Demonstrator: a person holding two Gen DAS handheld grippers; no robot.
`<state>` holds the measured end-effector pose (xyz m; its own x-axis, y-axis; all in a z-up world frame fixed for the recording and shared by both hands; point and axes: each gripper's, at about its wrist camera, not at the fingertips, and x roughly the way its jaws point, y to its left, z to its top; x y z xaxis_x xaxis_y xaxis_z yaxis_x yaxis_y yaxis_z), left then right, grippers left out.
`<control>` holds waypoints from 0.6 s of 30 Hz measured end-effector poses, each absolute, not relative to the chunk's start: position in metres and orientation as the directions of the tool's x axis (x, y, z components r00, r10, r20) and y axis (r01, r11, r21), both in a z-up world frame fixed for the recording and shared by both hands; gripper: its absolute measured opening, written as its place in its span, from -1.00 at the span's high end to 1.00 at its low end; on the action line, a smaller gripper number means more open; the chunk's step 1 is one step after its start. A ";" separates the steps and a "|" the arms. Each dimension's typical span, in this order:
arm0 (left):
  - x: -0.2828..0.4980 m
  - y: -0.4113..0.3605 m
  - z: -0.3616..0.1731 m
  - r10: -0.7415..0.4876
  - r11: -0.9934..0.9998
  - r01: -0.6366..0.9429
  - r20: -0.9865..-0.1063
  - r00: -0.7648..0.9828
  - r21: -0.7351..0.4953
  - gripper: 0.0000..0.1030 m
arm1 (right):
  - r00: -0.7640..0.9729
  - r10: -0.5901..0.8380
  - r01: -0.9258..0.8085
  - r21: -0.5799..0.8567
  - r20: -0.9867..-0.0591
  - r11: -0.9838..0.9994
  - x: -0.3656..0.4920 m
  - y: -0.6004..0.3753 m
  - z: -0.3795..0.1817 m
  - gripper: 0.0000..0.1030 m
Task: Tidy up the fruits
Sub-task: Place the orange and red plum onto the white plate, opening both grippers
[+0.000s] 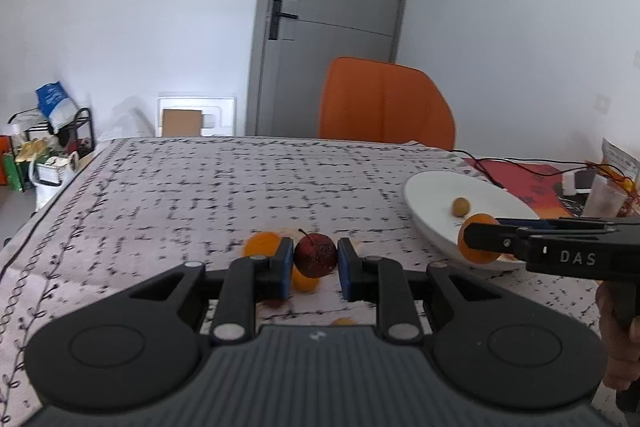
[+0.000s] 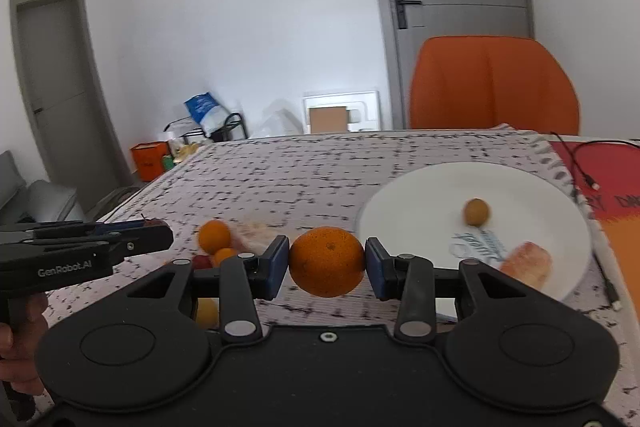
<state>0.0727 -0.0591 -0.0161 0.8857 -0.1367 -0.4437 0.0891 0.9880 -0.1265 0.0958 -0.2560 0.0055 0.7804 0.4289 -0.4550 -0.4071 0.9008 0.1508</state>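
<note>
Gripping a dark red fruit (image 1: 316,254) with a stem, your left gripper (image 1: 313,263) has its blue jaws closed on both sides of it, low in the centre of the left wrist view. Behind and below it, small oranges (image 1: 262,244) lie on the patterned table (image 1: 208,183). Your right gripper (image 2: 326,263) has its jaws clamped on a large orange (image 2: 326,261), centre of the right wrist view, lifted off the table just left of the white plate (image 2: 420,195). That plate, at centre right, carries a small yellow-brown fruit (image 2: 476,211) and a blurred pink piece (image 2: 526,263) near its lower rim. More small oranges (image 2: 215,235) sit at centre left, partly hidden by the left gripper's side. An orange chair (image 2: 494,85) stands behind the table, and black cables (image 2: 576,163) trail past the plate at the right edge.
</note>
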 end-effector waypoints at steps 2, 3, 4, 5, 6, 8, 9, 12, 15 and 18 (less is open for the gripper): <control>0.076 -0.065 -0.015 -0.153 0.986 0.108 -0.438 0.886 -0.125 0.58 | 0.788 0.414 -0.388 0.154 -0.456 0.908 0.097 -0.264 0.005 0.23; 0.077 -0.069 -0.015 -0.162 0.985 0.119 -0.437 0.885 -0.125 0.58 | 0.791 0.409 -0.382 0.155 -0.455 0.911 0.097 -0.267 0.005 0.23; 0.079 -0.071 -0.015 -0.169 0.984 0.125 -0.439 0.882 -0.127 0.58 | 0.795 0.403 -0.375 0.155 -0.454 0.914 0.097 -0.270 0.005 0.23; 0.081 -0.074 -0.015 -0.177 0.983 0.134 -0.441 0.880 -0.128 0.58 | 0.798 0.396 -0.367 0.155 -0.454 0.917 0.097 -0.273 0.004 0.23; 0.083 -0.077 -0.016 -0.183 0.982 0.141 -0.443 0.878 -0.126 0.58 | 0.801 0.391 -0.361 0.156 -0.453 0.919 0.098 -0.276 0.004 0.23; 0.087 -0.083 -0.017 -0.190 0.981 0.153 -0.448 0.874 -0.119 0.58 | 0.808 0.381 -0.346 0.163 -0.449 0.924 0.097 -0.283 0.003 0.23; 0.089 -0.087 -0.017 -0.193 0.981 0.158 -0.450 0.872 -0.116 0.58 | 0.811 0.377 -0.339 0.167 -0.447 0.926 0.098 -0.287 0.003 0.23; 0.094 -0.096 -0.017 -0.200 0.980 0.169 -0.454 0.868 -0.108 0.58 | 0.817 0.366 -0.321 0.177 -0.446 0.931 0.100 -0.295 -0.001 0.23; 0.097 -0.106 -0.016 -0.209 0.978 0.185 -0.455 0.865 -0.097 0.58 | 0.819 0.360 -0.305 0.192 -0.448 0.933 0.102 -0.306 -0.005 0.23; 0.100 -0.117 -0.016 -0.217 0.976 0.199 -0.456 0.863 -0.087 0.58 | 0.816 0.358 -0.295 0.206 -0.454 0.933 0.104 -0.312 -0.009 0.21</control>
